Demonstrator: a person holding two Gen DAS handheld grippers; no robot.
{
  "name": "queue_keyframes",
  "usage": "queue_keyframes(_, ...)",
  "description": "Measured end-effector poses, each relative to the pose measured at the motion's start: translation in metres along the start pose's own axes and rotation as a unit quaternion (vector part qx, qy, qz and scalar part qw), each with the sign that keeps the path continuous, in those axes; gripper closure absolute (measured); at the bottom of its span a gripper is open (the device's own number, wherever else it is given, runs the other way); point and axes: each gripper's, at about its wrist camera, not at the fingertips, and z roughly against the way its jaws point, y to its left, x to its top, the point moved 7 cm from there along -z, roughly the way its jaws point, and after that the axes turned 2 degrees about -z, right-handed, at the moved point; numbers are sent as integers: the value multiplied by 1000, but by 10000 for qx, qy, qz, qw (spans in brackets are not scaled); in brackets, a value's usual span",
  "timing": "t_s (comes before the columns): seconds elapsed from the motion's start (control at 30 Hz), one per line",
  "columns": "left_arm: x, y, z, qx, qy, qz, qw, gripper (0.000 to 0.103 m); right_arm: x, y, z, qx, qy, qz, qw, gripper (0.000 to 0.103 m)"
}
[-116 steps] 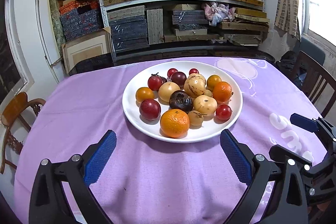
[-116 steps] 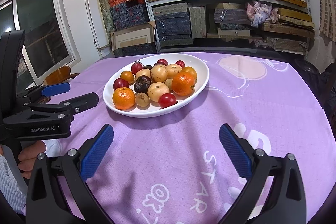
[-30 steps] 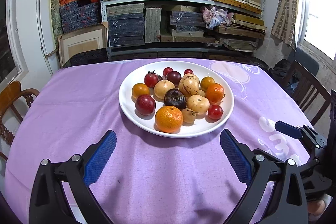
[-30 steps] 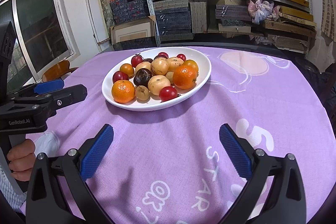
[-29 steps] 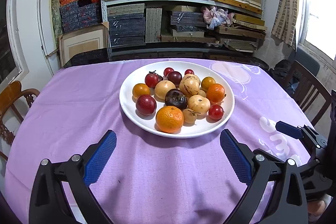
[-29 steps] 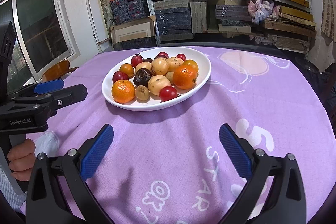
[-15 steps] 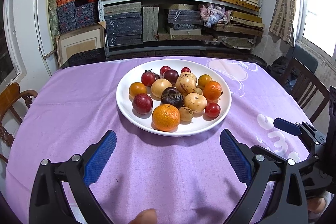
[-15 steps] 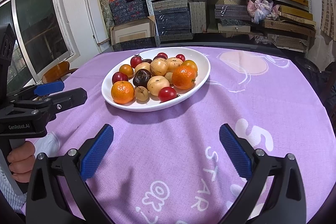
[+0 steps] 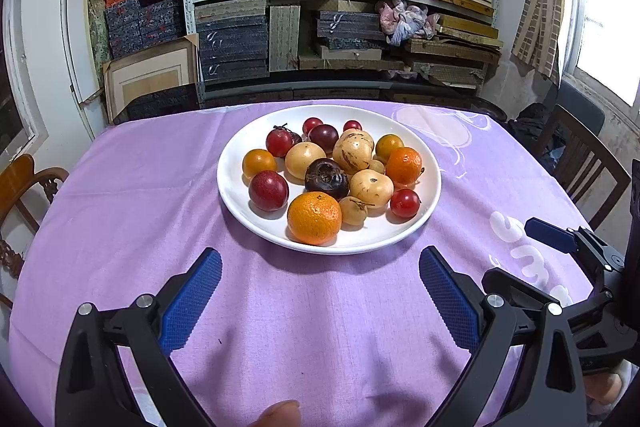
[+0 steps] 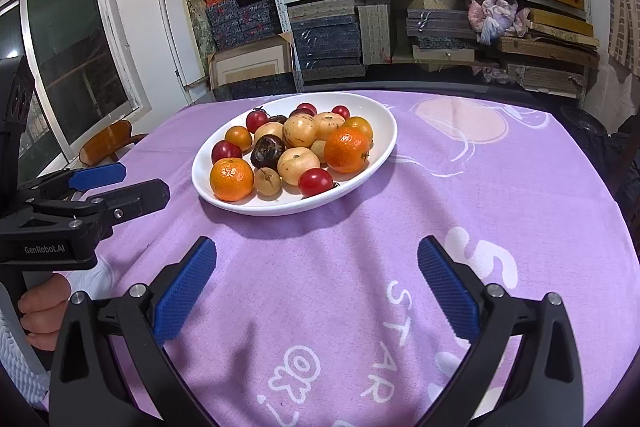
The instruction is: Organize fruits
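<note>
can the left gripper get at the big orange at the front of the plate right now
Probably yes. The left gripper is open and empty, the orange sits at the plate's near rim, and only bare cloth lies between.

Bare purple tablecloth (image 9: 320,327) lies open before the fruit-crowded plate (image 9: 234,167).

plates (image 9: 234,187): 1 | tangerines (image 9: 314,218): 2 | claws (image 9: 320,267): 2 | chairs (image 9: 584,163): 2

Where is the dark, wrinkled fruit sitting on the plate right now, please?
In the left wrist view the dark fruit sits near the middle of the white plate, just behind the large orange.
</note>
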Motion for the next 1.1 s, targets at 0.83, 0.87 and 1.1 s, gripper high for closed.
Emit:
queue_keyframes(0.83,-3,-3,-4,-41,25,-37,10000,3,1,-1,2,-3,2,8,10000,4)
queue_keyframes(0.87,-3,-3,-4,-42,28,-37,10000,3,1,-1,2,-4,5,8,10000,4)
queue_keyframes(1.1,-4,-4,-4,-54,37,-41,10000,3,1,-1,2,-2,5,5,10000,4)
